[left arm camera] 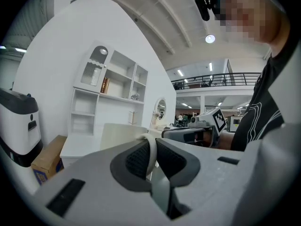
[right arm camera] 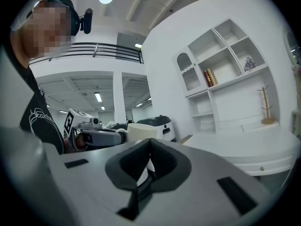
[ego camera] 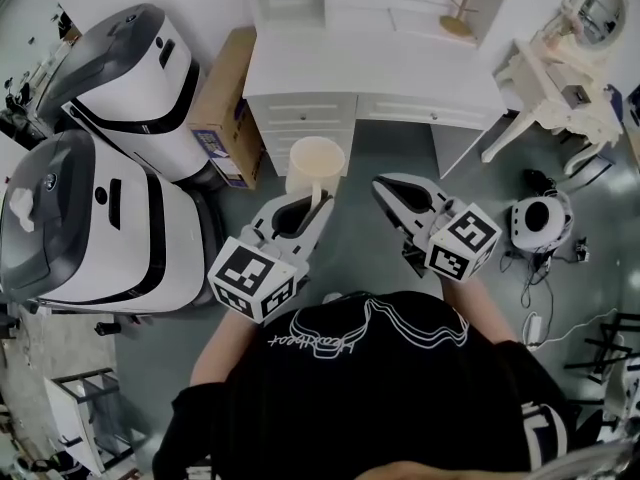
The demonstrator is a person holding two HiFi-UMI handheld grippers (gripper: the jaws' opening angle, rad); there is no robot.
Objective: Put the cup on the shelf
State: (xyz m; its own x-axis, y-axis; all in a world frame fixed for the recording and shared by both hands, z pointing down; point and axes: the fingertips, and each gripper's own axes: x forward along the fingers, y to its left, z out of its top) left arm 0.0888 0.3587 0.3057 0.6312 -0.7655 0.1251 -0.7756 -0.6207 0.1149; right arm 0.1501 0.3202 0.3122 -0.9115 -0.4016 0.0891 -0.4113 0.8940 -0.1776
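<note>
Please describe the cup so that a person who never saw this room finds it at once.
Find the white desk. Just before it, the left gripper holds the cup by its handle. It is cream and open-topped, among white things.

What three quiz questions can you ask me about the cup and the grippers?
1. True or false: the cup already stands on the shelf.
2. Which gripper grips the cup's handle? A left, B right.
3. Fill in: the cardboard box stands beside the white ___.
Key: 1 false. 2 A: the left gripper; the right gripper is shut, empty. 3 desk.
</note>
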